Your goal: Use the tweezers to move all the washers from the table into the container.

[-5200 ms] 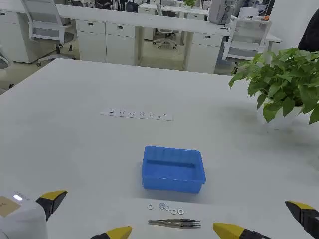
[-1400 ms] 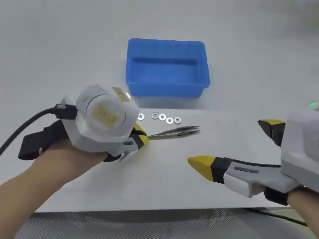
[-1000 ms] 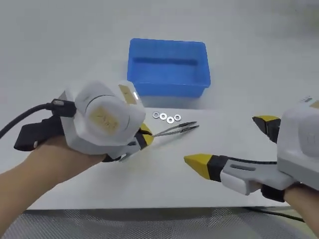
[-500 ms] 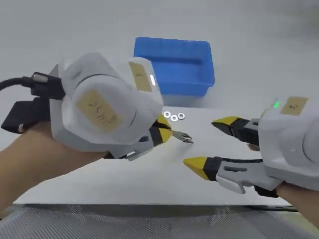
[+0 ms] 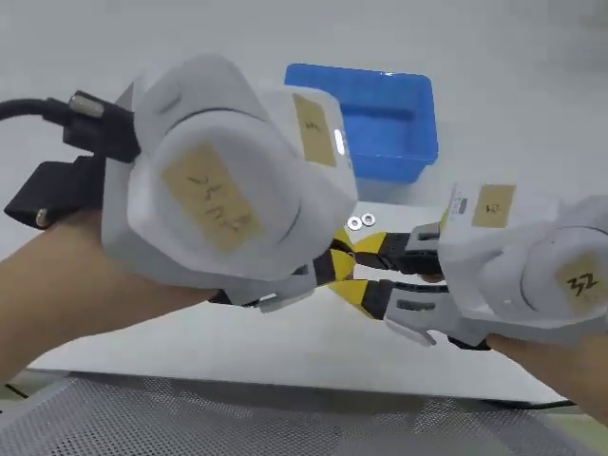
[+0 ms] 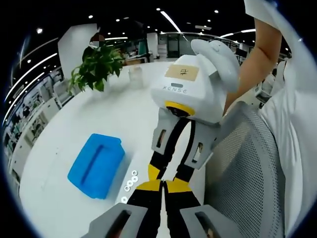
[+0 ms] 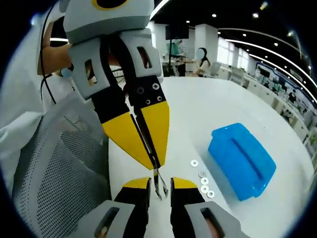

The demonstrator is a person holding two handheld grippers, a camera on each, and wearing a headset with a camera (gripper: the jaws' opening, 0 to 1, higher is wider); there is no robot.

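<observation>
The thin metal tweezers point(image 7: 159, 188) are off the table, and my left gripper point(image 5: 337, 266) is shut on their handle end. My right gripper point(image 7: 159, 184) faces it tip to tip. Its jaws are closed in on the tweezers' pointed end. In the left gripper view my own yellow tips point(image 6: 163, 186) are pressed together just under the right gripper point(image 6: 166, 171). Several small washers point(image 5: 361, 221) lie in a row on the white table. The blue container point(image 5: 380, 114) stands just beyond them, with nothing visible in it. The washers point(image 7: 203, 181) and the container point(image 7: 242, 158) lie to the right of the tweezers.
The table's near edge point(image 5: 285, 375) runs just below the grippers, with a grey mesh chair point(image 6: 247, 163) under it. A potted plant point(image 6: 96, 64) stands far off on the table. Office desks and a person point(image 7: 200, 54) are in the background.
The left gripper has lifted the tweezers off the table and brought them up towards me. The right gripper, open half a second ago, has moved in and closed on the tweezers' tip.
</observation>
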